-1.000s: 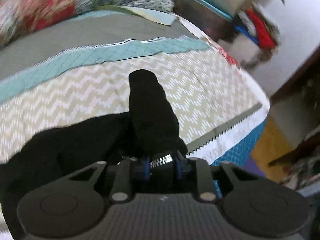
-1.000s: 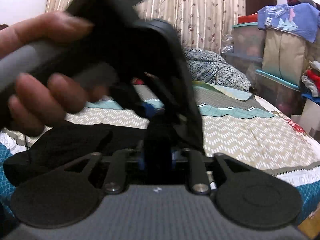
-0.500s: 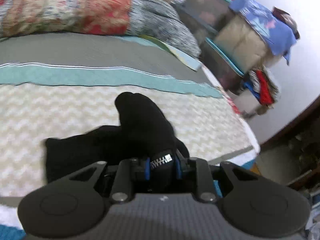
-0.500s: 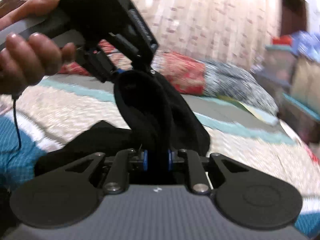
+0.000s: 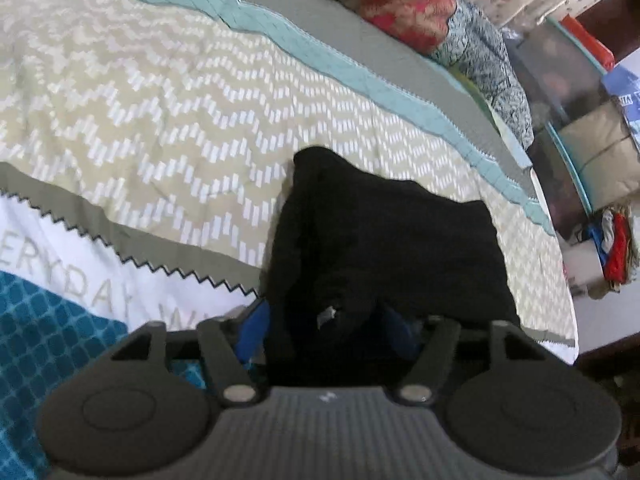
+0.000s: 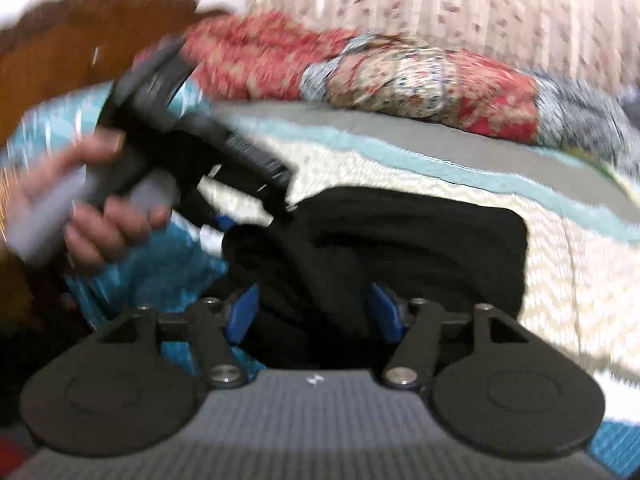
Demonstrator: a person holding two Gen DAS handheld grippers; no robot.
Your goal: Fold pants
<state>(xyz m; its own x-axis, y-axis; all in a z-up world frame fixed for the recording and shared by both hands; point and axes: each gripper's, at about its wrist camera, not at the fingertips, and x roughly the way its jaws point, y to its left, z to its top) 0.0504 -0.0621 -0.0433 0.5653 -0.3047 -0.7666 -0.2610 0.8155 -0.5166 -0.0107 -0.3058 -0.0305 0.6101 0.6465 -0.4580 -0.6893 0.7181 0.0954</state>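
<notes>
Black pants [image 5: 384,240], soft folded bundle on zigzag-patterned quilt [image 5: 160,120], loose between both freshly parted grippers [image 5: 324,328].

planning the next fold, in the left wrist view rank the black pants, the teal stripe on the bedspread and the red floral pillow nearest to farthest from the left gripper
1. black pants: lying between the spread fingers of the left gripper, on the bedspread.
2. teal stripe: beyond the pants, running across the bedspread.
3. red floral pillow: farthest, upper right, past the grey band.
</notes>
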